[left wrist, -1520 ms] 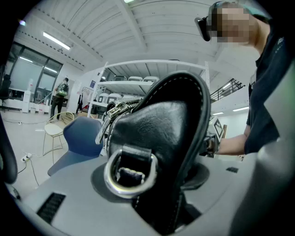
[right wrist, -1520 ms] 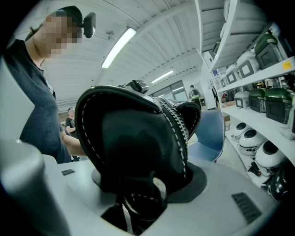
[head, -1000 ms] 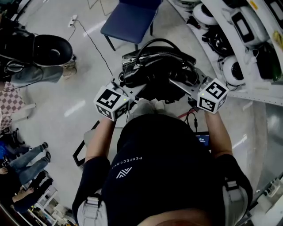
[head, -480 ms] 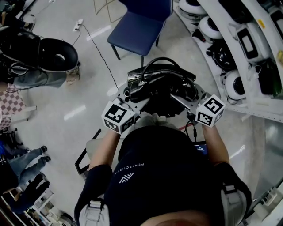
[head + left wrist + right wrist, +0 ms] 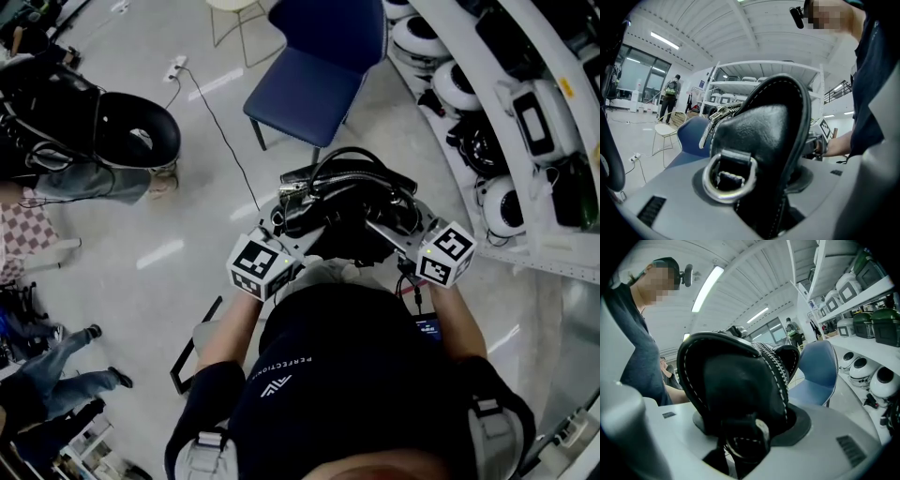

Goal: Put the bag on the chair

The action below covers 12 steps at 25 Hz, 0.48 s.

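Observation:
A black leather bag (image 5: 342, 202) with looped handles hangs in the air in front of the person's chest, held from both ends. My left gripper (image 5: 287, 223) is shut on its left end, where a metal D-ring (image 5: 729, 180) shows between the grey jaws. My right gripper (image 5: 394, 221) is shut on the opposite end, by the zipper (image 5: 776, 366). The blue chair (image 5: 305, 89) stands on the floor just beyond the bag, its seat bare. It also shows behind the bag (image 5: 764, 136) in the left gripper view as the chair (image 5: 691, 136), and past the bag (image 5: 736, 385) as the chair (image 5: 815, 371).
White shelving (image 5: 525, 122) with white rounded devices runs along the right. A white wire chair (image 5: 665, 131) stands past the blue one. A power strip (image 5: 176, 67) and its cable lie on the floor to the left. People (image 5: 42, 375) and a black ring-shaped thing (image 5: 136, 131) are at the left.
The person has walked toward the blue chair with the bag; the chair now sits lower and nearer in the head view. Both grippers keep the same hold on the bag's ends.

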Available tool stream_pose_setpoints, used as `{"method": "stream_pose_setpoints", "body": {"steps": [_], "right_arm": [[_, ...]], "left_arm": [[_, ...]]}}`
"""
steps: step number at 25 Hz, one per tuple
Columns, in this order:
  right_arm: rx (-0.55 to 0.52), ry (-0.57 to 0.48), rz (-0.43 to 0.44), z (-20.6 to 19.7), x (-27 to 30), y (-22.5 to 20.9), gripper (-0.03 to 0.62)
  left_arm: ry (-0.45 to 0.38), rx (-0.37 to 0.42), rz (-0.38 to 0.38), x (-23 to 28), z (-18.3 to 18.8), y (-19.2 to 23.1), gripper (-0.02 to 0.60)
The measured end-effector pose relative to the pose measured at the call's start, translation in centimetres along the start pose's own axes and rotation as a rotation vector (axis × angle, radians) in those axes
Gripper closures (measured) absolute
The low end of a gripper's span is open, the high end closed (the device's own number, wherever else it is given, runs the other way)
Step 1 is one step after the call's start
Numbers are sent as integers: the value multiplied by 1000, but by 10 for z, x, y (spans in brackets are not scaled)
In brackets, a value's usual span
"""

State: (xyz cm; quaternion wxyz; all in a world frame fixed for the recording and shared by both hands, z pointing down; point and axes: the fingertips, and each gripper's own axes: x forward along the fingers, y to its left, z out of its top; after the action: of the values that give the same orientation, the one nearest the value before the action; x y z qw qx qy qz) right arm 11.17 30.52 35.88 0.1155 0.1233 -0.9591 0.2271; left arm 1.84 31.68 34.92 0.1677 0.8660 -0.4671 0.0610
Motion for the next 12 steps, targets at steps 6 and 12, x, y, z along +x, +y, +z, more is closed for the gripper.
{"method": "stream_pose_setpoints", "body": {"steps": [6, 12], "right_arm": [[-4, 17, -49, 7, 23, 0, 349], [11, 42, -27, 3, 42, -3, 349]], "left_arm": [[-17, -11, -11, -5, 1, 26, 316], [1, -43, 22, -11, -8, 43, 316]]}}
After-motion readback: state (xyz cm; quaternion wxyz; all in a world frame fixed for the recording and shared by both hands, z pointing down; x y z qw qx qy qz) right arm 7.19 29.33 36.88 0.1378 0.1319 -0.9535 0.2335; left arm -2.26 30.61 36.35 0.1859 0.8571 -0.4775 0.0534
